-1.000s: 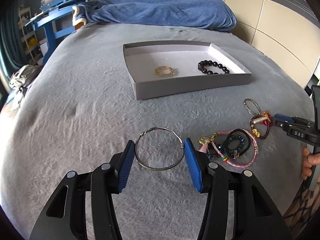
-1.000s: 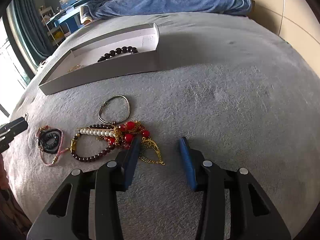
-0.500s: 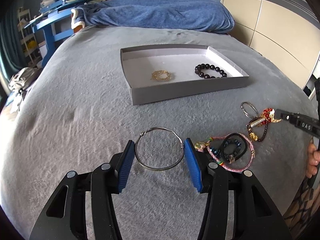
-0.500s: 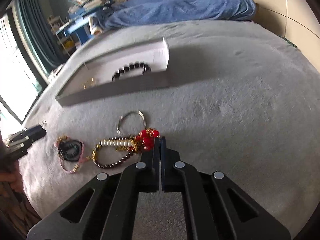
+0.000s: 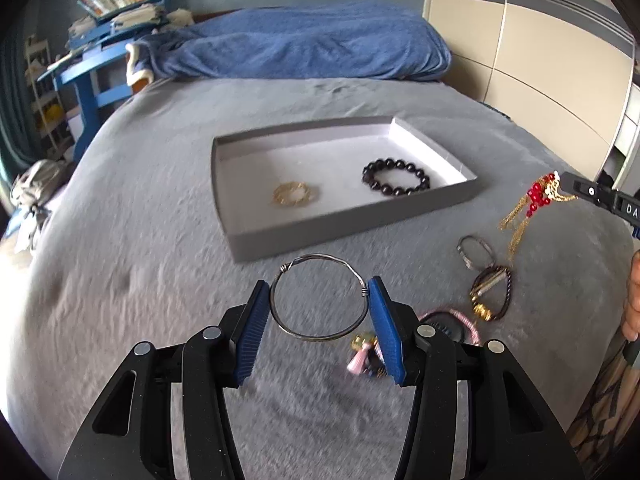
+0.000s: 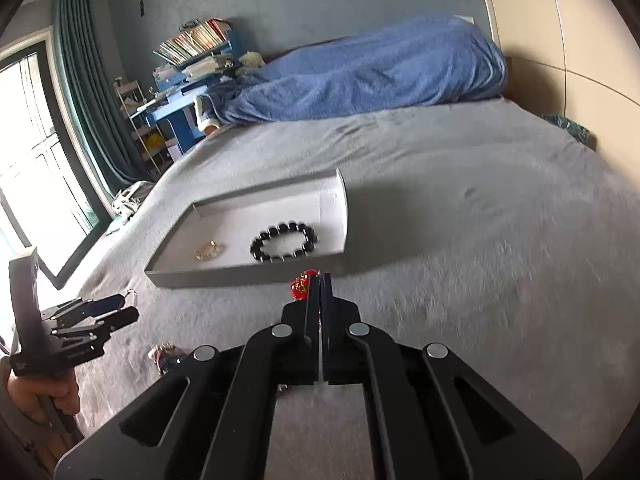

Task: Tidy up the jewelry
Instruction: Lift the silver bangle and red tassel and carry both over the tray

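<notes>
My left gripper [image 5: 318,308] is shut on a silver wire bangle [image 5: 319,297] and holds it above the grey bedspread, just before the grey tray [image 5: 352,228]. The tray holds a gold chain bracelet [image 5: 295,194] and a black bead bracelet [image 5: 395,178]. My right gripper [image 6: 320,280] is shut on a red bead and gold chain piece [image 6: 300,285], which hangs in the air to the right of the tray in the left wrist view [image 5: 536,200]. The tray also shows in the right wrist view [image 6: 240,274].
Loose jewelry lies on the bedspread right of my left gripper: a thin metal bracelet [image 5: 474,252], a dark cord bracelet with gold beads [image 5: 490,294], a pink and black cord bundle [image 5: 448,326]. A blue blanket [image 5: 300,48] lies at the far end. A blue desk [image 5: 92,76] stands at the left.
My right gripper has risen with the red bead and gold chain piece, lifting it off the bedspread toward the tray. My left gripper has carried the bangle up and closer to the tray.
</notes>
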Demonstrator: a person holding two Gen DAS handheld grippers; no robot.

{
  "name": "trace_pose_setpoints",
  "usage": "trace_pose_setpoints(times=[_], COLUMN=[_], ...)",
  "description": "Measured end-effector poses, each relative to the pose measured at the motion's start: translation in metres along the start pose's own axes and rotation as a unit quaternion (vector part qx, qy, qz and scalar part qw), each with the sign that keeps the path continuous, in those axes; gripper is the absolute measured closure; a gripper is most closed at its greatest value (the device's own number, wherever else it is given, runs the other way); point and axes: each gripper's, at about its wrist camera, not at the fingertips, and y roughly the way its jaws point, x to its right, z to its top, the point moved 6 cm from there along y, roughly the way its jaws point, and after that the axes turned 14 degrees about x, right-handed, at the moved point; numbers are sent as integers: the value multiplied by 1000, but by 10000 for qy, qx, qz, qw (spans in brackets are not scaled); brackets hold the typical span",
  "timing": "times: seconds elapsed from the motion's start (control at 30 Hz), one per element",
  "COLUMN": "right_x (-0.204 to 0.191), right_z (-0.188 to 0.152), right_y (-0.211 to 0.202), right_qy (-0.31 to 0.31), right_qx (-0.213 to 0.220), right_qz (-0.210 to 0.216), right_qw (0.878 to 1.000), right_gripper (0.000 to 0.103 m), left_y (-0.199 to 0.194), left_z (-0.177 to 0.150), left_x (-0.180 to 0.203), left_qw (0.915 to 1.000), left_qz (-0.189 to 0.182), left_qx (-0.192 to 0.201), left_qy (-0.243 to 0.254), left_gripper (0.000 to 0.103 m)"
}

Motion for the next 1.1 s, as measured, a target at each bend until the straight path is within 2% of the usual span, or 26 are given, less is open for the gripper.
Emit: trace_pose_setpoints(times=[0.33, 0.63, 0.87, 1.1], right_x=[-21, -32, -44, -52], right_z=[43, 70, 80, 77], right_y=[9, 32, 64, 103], right_qy=[-222, -237, -209, -219], right_qx=[298, 398, 378, 169], right_qz=[249, 403, 470, 472], right_qw=[9990, 9981, 9980, 9985], right_gripper=[103, 103, 103, 102], left_y=[7, 29, 57, 90], left_z=[35, 63, 78, 74], left_x=[11, 20, 14, 19], left_qw=[9995, 9984, 9987, 9986], left_qz=[-113, -168, -199, -307], left_qx=[234, 269, 162, -73], left_qy=[199, 459, 435, 419], left_gripper=[51, 51, 51, 51])
